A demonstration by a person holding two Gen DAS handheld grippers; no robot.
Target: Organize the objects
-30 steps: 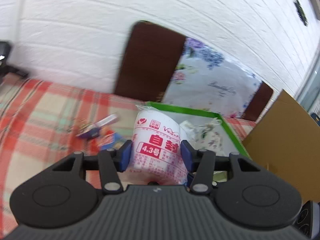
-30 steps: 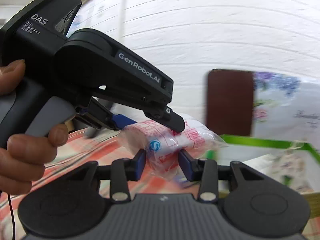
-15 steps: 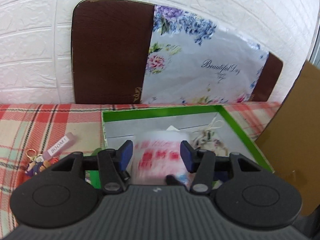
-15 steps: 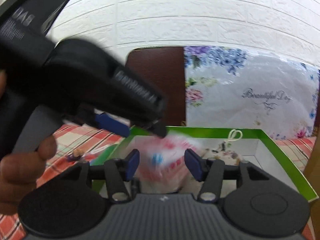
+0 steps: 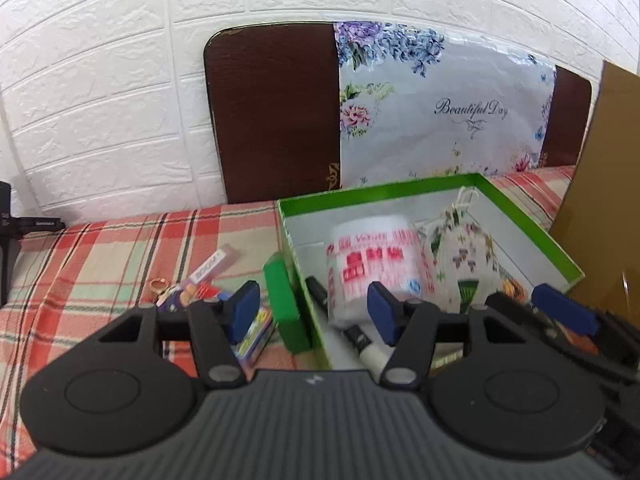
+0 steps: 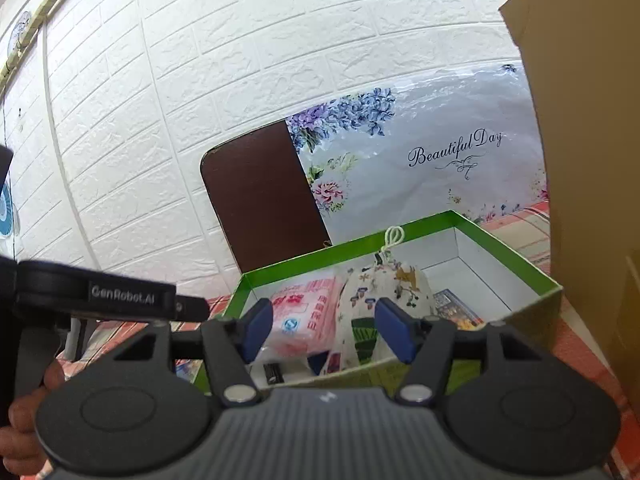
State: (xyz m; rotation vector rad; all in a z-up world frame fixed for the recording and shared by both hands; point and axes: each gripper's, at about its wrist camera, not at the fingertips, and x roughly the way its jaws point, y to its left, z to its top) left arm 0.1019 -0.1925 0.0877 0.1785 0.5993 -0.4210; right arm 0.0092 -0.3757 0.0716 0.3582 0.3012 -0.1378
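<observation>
A green box [image 5: 528, 224] with a white inside stands on the plaid tablecloth. In it lie a pink-and-white plastic bag pack [image 5: 376, 264], a floral drawstring pouch [image 5: 464, 256] and a black marker [image 5: 352, 332]. My left gripper [image 5: 312, 312] is open and empty, hovering over the box's left wall. My right gripper [image 6: 324, 330] is open and empty above the box's near edge [image 6: 520, 312], with the bag pack [image 6: 308, 316] and pouch [image 6: 384, 288] beyond its fingers. The right gripper's finger [image 5: 560, 312] shows at the right of the left wrist view.
A green block [image 5: 284, 300], a keyring with charms [image 5: 180, 292], a small label stick [image 5: 212, 266] and a colourful card [image 5: 256, 332] lie left of the box. A brown board with floral cover [image 5: 400, 112] leans on the brick wall. Cardboard [image 5: 604, 184] stands at right.
The bag pack, held between both grippers a second ago, now lies in the green box. Both grippers have opened and drawn back from it.
</observation>
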